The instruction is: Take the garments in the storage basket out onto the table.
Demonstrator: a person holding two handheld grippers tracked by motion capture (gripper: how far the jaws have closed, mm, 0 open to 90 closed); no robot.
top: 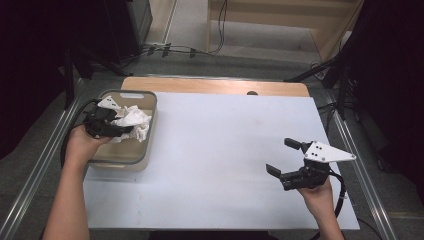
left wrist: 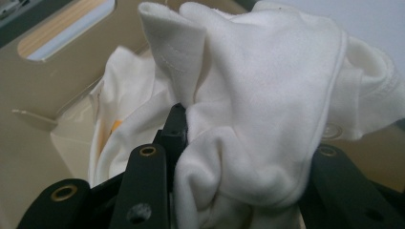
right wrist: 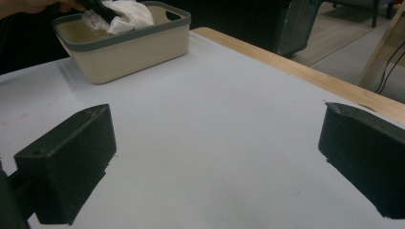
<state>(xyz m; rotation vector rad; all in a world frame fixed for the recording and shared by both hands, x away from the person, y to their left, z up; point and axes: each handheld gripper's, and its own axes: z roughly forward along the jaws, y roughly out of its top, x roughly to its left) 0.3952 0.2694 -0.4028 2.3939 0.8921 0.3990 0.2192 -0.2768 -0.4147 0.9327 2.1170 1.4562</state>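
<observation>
A crumpled white cloth (top: 131, 120) bulges out of a beige tub (top: 147, 145) at the table's left side. My left gripper (top: 117, 131) reaches into the tub from the left and is shut on a bunched fold of that cloth (left wrist: 248, 124); its black jaws press the fabric from both sides. More white cloth lies underneath in the tub (left wrist: 38, 95). Over the white table top at the right, my right gripper (top: 282, 157) hovers open, its jaws wide apart with nothing between them. From there the tub (right wrist: 143, 45) and the cloth (right wrist: 131, 14) show far off.
The white sheet (top: 220, 150) covers most of the table, with a strip of wood (top: 215, 86) along the far edge. Metal rails run down both sides. Cables and stands lie on the floor beyond.
</observation>
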